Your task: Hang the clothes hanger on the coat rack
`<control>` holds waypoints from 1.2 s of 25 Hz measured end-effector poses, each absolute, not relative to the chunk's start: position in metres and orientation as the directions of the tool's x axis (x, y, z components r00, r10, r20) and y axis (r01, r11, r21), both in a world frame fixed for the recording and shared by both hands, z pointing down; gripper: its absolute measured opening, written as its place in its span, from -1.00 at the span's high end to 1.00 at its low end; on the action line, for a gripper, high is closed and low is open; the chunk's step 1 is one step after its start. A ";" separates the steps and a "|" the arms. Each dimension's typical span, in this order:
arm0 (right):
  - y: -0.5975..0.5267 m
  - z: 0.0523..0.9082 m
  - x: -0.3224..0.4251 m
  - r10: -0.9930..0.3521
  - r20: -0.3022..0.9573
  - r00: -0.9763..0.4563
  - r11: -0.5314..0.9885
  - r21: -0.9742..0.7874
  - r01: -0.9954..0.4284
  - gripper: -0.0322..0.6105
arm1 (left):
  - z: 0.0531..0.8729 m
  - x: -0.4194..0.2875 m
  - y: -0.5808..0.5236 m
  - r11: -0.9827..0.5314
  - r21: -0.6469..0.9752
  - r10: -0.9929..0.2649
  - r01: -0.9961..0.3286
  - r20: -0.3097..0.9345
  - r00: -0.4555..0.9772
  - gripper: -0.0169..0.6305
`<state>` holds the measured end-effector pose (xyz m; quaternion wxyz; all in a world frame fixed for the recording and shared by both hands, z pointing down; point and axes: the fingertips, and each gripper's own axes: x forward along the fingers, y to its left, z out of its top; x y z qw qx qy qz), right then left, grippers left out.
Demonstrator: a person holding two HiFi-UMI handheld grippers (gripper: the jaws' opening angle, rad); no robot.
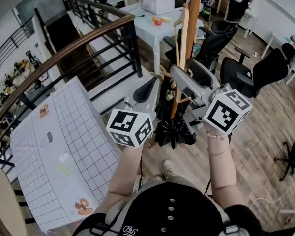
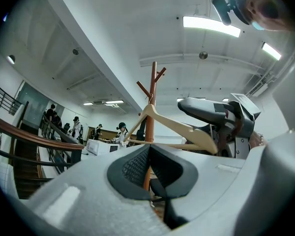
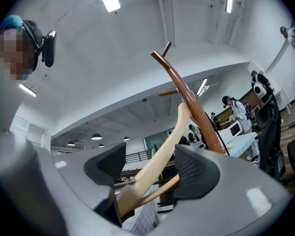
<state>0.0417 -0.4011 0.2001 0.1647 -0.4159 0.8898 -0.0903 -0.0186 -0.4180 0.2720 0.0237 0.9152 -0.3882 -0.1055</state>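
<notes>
The wooden coat rack (image 1: 192, 14) rises just ahead of me, and its forked pegs show in the left gripper view (image 2: 153, 82). A pale wooden hanger (image 1: 184, 31) rests with its top against the pole (image 2: 182, 127). My right gripper (image 1: 187, 72) is open, and one shoulder of the hanger (image 3: 162, 151) and its bar run loosely between the jaws (image 3: 150, 163). The pads do not press on it. My left gripper (image 1: 150, 87) sits left of the pole with its jaws nearly together (image 2: 148, 156) and nothing in them.
A dark stair railing (image 1: 64, 53) curves along the left, above a white gridded board (image 1: 64, 146). Behind the rack stand a white table with a microwave (image 1: 157, 4) and black office chairs (image 1: 255, 73). The rack's black base (image 1: 174, 129) is on the wooden floor. Several people stand far off (image 2: 76, 127).
</notes>
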 end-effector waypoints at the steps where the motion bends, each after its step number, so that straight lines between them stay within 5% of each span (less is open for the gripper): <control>1: -0.396 0.200 0.044 -0.773 -0.221 -0.594 0.634 -0.296 -0.715 -0.01 | 0.273 -0.017 -0.414 -0.701 0.124 -0.712 -0.702 -0.172 0.681 0.95; 9: -0.355 0.214 0.062 -0.808 -0.264 -0.528 0.587 -0.267 -0.765 0.03 | 0.286 -0.004 -0.385 -0.734 0.115 -0.679 -0.670 -0.164 0.716 0.95; 25: -0.306 0.275 0.079 -0.842 -0.206 -0.499 0.539 -0.273 -0.797 0.84 | 0.332 0.014 -0.344 -0.770 0.143 -0.637 -0.622 -0.111 0.763 0.95; 30: -0.309 0.289 0.074 -0.814 -0.176 -0.553 0.580 -0.240 -0.778 0.90 | 0.343 0.023 -0.344 -0.772 0.149 -0.633 -0.618 -0.096 0.768 0.95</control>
